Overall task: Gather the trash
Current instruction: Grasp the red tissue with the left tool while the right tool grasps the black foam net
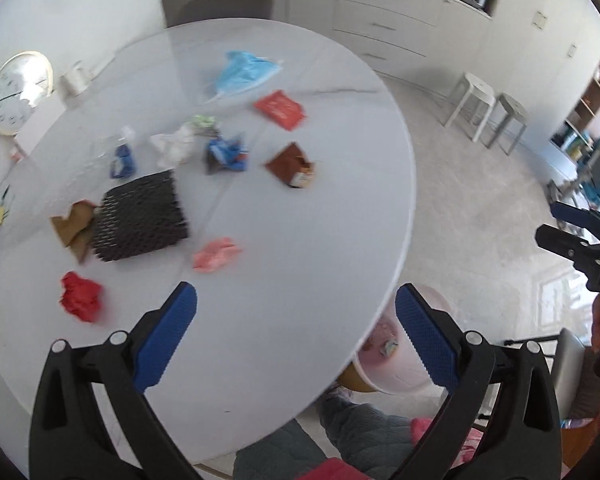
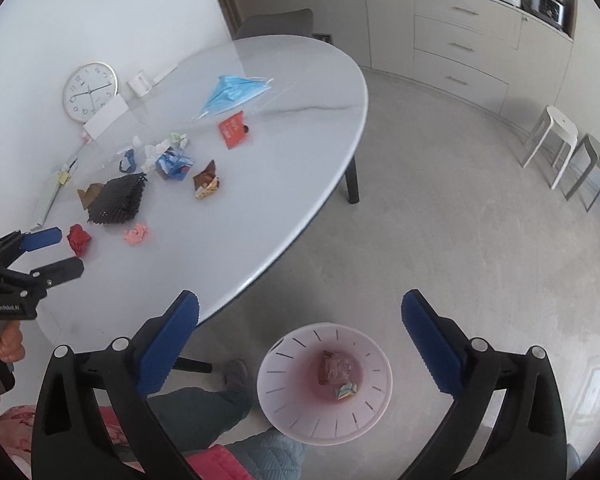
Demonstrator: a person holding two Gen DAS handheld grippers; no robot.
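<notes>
Hanging wide open and empty, the left hand-held gripper [image 1: 296,312] is above the white counter [image 1: 300,216] strewn with trash, near a pink wad [image 1: 216,254]. Equally spread and empty, the right hand-held gripper [image 2: 300,320] hovers over the pink bin [image 2: 324,380] on the floor.

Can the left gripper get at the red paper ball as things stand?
Probably yes: the left gripper is open and empty above the table, and the red paper ball lies uncovered nearby with nothing between them.
</notes>
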